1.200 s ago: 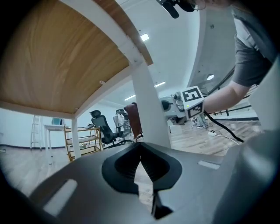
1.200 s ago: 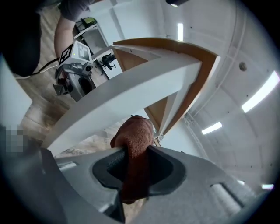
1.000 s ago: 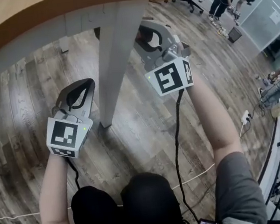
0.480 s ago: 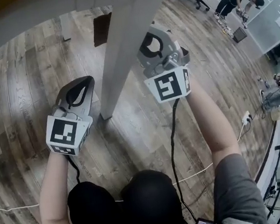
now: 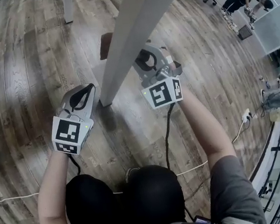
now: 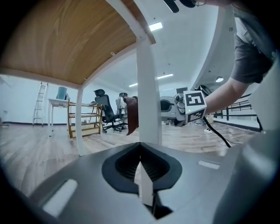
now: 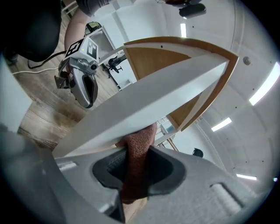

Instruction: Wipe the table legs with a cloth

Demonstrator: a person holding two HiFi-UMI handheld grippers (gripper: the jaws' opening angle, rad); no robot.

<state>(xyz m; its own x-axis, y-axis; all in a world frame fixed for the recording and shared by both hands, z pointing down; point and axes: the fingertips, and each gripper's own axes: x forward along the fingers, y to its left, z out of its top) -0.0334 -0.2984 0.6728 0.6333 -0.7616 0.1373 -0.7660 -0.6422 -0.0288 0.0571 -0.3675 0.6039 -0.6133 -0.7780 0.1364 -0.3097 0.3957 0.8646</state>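
My right hand-held gripper, clamped on the brown cloth, has slid lower down the white desk leg, so the wiping seems well under way; my left hand-held gripper waits pinched together, empty, near the leg's foot.

No legible text, label, brand, number or sign was found. Square black-and-white marker patterns were recorded on the cube of the left gripper and on the cube of the right gripper. No characters were read in them.
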